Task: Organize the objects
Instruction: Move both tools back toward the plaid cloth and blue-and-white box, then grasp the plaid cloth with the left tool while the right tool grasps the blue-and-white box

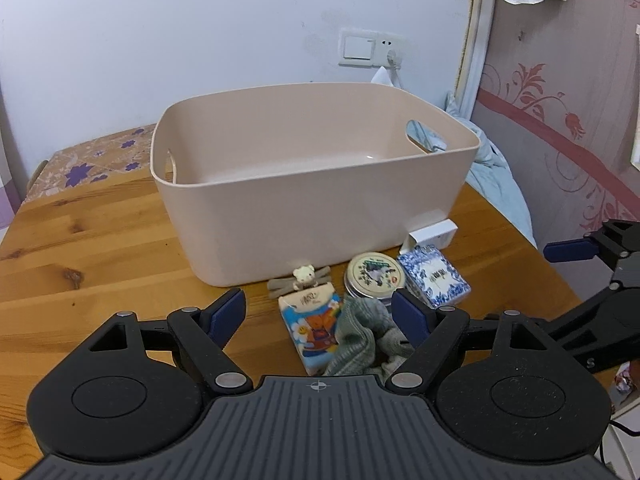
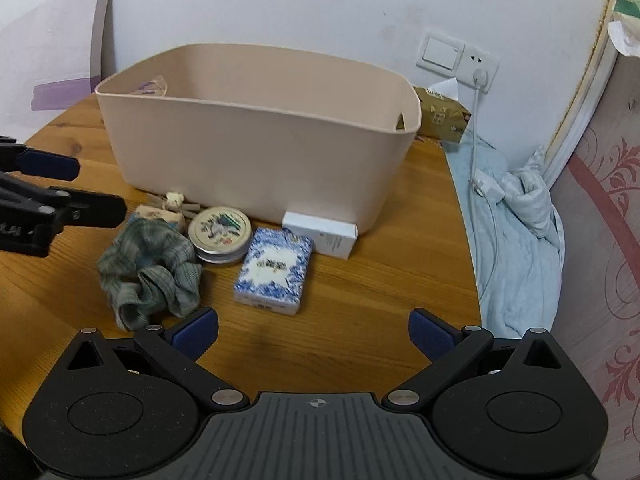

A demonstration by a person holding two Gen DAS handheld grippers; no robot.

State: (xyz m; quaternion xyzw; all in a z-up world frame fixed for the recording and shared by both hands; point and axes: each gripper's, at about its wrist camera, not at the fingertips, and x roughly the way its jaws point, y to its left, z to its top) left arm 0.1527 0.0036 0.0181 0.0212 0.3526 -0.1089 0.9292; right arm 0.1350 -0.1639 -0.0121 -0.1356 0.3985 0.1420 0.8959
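Observation:
A beige plastic bin (image 1: 304, 216) (image 2: 256, 160) stands on the wooden table (image 1: 80, 248), its inside bare. In front of it lie a tissue pack (image 1: 312, 324), a bear hair clip (image 1: 302, 278) (image 2: 174, 201), a round tin (image 1: 374, 276) (image 2: 221, 230), a blue-and-white card box (image 1: 436, 278) (image 2: 274, 270), a white box (image 1: 434, 236) (image 2: 324, 234) and a green-grey scrunchie (image 1: 360, 340) (image 2: 150, 272). My left gripper (image 1: 320, 314) is open, above the tissue pack and scrunchie. My right gripper (image 2: 314, 332) is open, near the card box.
A light blue quilt (image 2: 516, 248) lies off the table's right edge with a white cable (image 2: 474, 128) running to a wall socket. A tissue box (image 2: 440, 116) sits behind the bin. A flower-patterned cloth (image 1: 92, 160) covers the far left.

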